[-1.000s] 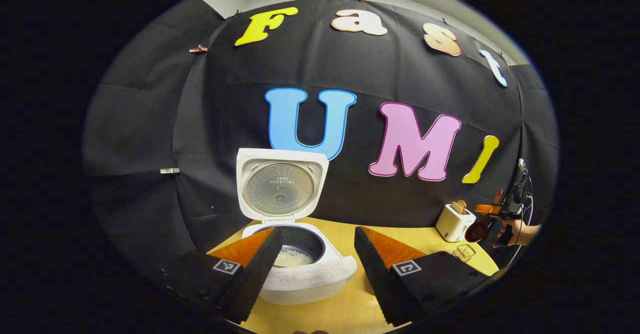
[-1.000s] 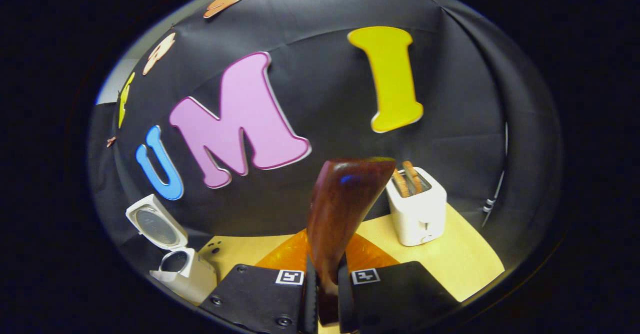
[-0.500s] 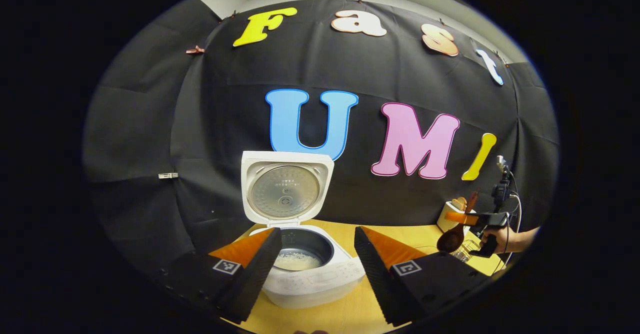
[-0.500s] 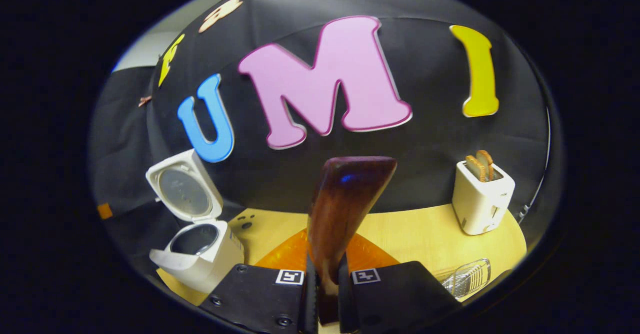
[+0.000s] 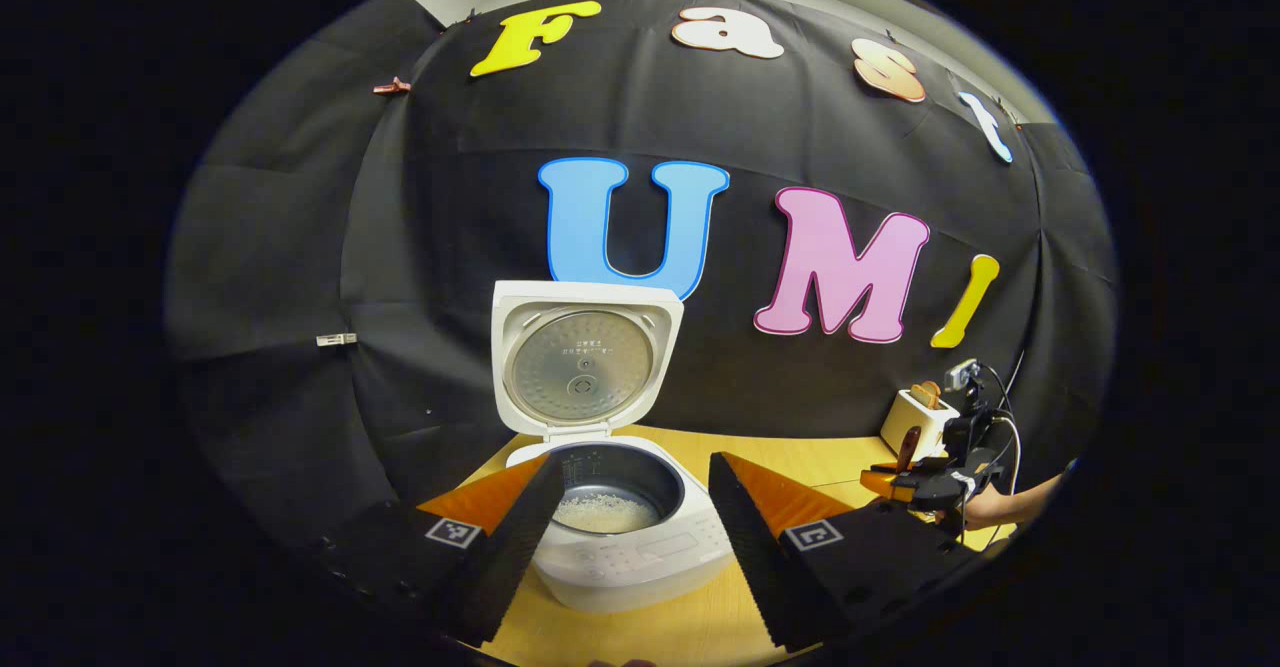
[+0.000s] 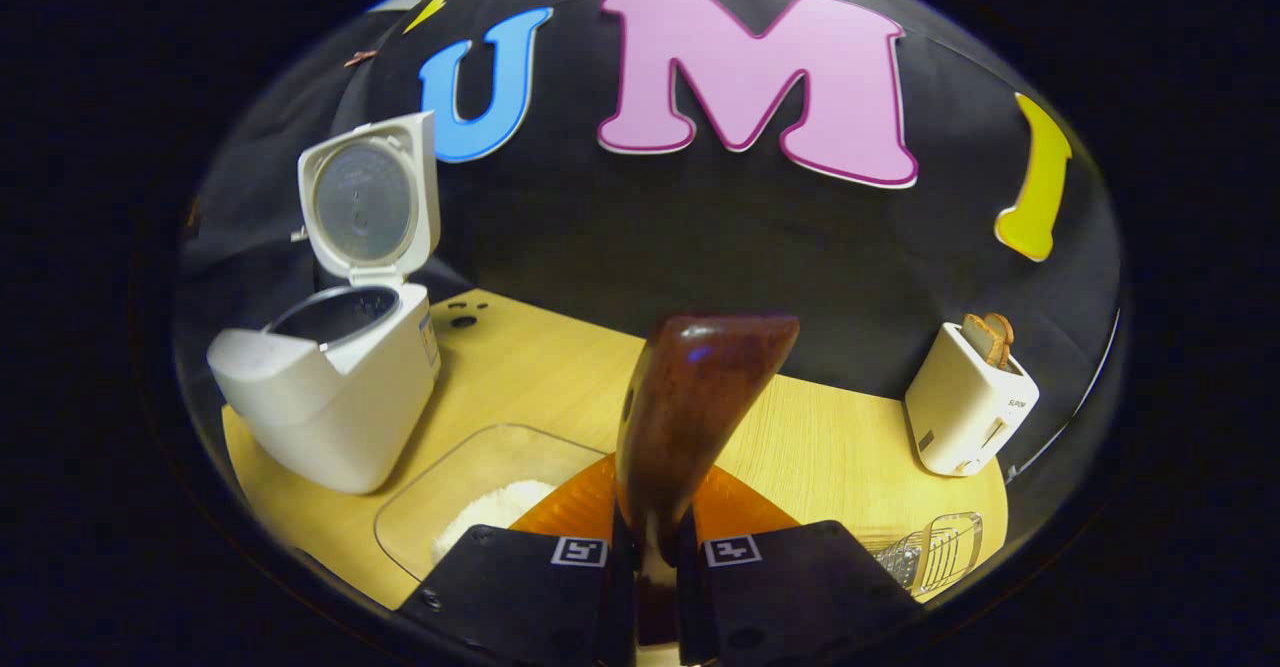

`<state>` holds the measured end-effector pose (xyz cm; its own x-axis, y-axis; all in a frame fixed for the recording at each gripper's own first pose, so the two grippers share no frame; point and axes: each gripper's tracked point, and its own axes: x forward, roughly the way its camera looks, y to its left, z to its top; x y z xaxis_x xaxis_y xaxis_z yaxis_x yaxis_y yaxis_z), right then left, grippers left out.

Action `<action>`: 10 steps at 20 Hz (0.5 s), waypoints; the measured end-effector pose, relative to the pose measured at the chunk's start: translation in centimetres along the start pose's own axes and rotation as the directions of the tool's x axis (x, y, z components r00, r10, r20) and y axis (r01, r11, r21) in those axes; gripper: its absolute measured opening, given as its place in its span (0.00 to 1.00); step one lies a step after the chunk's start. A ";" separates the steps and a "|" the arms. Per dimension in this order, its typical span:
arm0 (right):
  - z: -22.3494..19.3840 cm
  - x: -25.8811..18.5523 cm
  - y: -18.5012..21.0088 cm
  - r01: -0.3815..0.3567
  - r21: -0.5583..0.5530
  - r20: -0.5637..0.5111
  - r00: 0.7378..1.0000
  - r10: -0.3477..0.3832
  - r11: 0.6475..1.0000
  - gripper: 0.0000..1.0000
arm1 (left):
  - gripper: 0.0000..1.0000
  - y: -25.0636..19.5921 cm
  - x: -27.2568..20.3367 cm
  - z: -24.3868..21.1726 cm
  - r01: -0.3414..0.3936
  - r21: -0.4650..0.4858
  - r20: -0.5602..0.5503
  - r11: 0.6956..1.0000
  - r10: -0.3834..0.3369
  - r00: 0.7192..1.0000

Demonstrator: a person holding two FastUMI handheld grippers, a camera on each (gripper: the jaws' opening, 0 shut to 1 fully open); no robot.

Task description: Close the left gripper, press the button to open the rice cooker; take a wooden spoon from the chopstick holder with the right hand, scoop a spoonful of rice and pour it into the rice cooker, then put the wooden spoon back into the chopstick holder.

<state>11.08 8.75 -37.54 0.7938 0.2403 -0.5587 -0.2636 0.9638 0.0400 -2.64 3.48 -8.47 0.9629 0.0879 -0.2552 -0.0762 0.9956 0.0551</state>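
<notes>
Rice cooker open, wooden spoon gripped over the rice container.

Close by, the right tongs [image 6: 648, 567] are clamped on the handle of the wooden spoon [image 6: 690, 407], its bowl rising straight ahead of them; just beneath sits a clear container [image 6: 470, 497] with a heap of white rice [image 6: 490, 512] on the tabletop [image 6: 560, 377]. The left tongs [image 5: 630, 527] stand spread apart, holding nothing, framing the rice cooker [image 5: 625, 537], whose pot has some rice at the bottom and whose lid [image 5: 583, 362] stands upright. Off to the right lies a clear chopstick holder [image 6: 935, 552], and farther back a white toaster [image 6: 968, 402] with bread in its slots, near the black cloth wall.
</notes>
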 end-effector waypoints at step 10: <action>-3.3 1.5 4.4 0.023 0.073 -0.109 0.994 -0.015 0.997 0.20 | 0.94 1.5 -0.2 -0.2 -0.034 -0.009 -0.002 0.999 0.034 0.999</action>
<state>9.30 12.94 -40.96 0.7333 0.2120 -0.6460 -0.2046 0.9749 0.0877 -3.05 5.00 -8.53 0.9593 0.1215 -0.2550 -0.1111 0.9923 0.0548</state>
